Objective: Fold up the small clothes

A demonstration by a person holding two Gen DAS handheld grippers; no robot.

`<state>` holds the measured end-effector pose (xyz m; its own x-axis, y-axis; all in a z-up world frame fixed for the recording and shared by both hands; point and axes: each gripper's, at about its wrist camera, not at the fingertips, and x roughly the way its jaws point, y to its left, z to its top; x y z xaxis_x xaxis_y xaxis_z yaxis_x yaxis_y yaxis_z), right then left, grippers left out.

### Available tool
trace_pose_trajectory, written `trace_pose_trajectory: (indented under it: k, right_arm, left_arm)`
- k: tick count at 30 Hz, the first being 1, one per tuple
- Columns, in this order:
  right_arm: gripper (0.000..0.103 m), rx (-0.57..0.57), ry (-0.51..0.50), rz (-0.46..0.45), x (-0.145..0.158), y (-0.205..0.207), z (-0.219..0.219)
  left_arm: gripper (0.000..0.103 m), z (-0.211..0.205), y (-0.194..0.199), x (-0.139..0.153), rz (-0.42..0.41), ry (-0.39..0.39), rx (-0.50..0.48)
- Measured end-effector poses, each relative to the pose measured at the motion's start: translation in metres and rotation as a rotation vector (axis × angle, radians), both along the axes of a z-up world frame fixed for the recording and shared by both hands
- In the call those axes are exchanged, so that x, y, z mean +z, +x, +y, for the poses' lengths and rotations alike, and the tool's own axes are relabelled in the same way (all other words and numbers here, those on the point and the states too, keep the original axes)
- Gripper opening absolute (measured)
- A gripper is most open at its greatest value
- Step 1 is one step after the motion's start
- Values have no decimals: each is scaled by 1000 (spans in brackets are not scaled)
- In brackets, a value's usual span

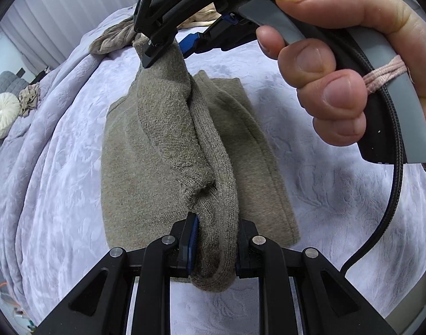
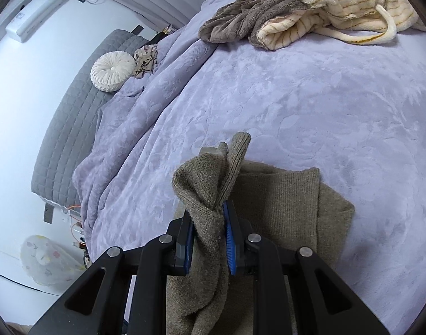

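An olive-brown knitted garment (image 1: 162, 150) lies on the lilac bedspread (image 1: 338, 195), with one long edge lifted off the bed. My left gripper (image 1: 215, 240) is shut on the near end of that raised edge. At the far end, the right gripper (image 1: 168, 47) pinches the same edge, held by a person's hand (image 1: 338, 64). In the right wrist view the right gripper (image 2: 210, 240) is shut on a bunched fold of the garment (image 2: 204, 192), and the flat part (image 2: 291, 209) lies beneath on the bedspread (image 2: 296, 97).
A brown and cream striped fleece pile (image 2: 310, 8) lies at the far side of the bed. A round cream cushion (image 2: 112, 71) and a crumpled beige cloth (image 2: 146, 61) rest by the grey quilted headboard (image 2: 73, 128). Another brown garment (image 1: 112, 42) lies beyond the knit.
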<state>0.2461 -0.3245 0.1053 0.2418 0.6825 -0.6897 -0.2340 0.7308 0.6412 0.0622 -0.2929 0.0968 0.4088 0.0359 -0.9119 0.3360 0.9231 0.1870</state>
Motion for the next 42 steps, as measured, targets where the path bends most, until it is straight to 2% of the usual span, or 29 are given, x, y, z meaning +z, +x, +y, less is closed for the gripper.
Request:
trace_pose_trajectory:
  k: [8, 12, 16, 20, 21, 23, 25, 26, 28, 29, 31, 32, 35, 36, 39, 40, 42]
  right_arm:
    - [21, -36, 24, 33, -37, -1, -37]
    - [21, -53, 21, 55, -58, 2, -48]
    - [21, -65, 24, 60, -66, 3, -52]
    - [21, -66, -25, 42, -63, 4, -52]
    - [21, -78, -50, 38, -62, 4, -53]
    - [21, -124, -100, 38, -60, 6, -61]
    - [24, -173, -77, 57, -53, 5, -75]
    - [24, -191, -85, 37, -44, 1, -81]
    - [25, -175, -101, -13, -24, -10, -84]
    - [29, -157, -91, -35, -16, -17, -84]
    - [55, -108, -68, -74, 1, -32, -75]
    - [75, -76, -56, -99, 9, -41, -66]
    - [77, 8, -21, -154, 17, -57, -36]
    - [77, 31, -3, -146, 15, -57, -26]
    - [77, 58, 27, -48, -11, -49, -1]
    - [77, 60, 1, -29, -21, -45, 3]
    - [74, 24, -138, -31, -40, -39, -1]
  left_arm:
    - [21, -36, 4, -33, 39, 73, -34]
    - [21, -49, 7, -46, 34, 115, -44]
    - [21, -57, 5, -53, 22, 153, -47]
    - [22, -61, 1, -51, 8, 164, -44]
    - [22, -61, 1, -49, 10, 149, -45]
    - [43, -57, -2, -43, 34, 114, -46]
    - [82, -43, -4, -28, 45, 44, -29]
    - [86, -37, -8, -18, 33, 10, -34]
    - [86, -21, -17, 0, 27, -63, -59]
    - [86, -12, -22, 9, 35, -117, -76]
    - [86, 15, -31, 26, 35, -230, -94]
    - [86, 28, -32, 30, 32, -261, -89]
    - [86, 65, -25, 35, -7, -316, -28]
    - [86, 77, -18, 32, -6, -322, 8]
    - [86, 101, 7, 13, 14, -314, 112]
    - [86, 106, 13, 5, 30, -315, 136]
    - [86, 113, 21, -16, 88, -304, 174]
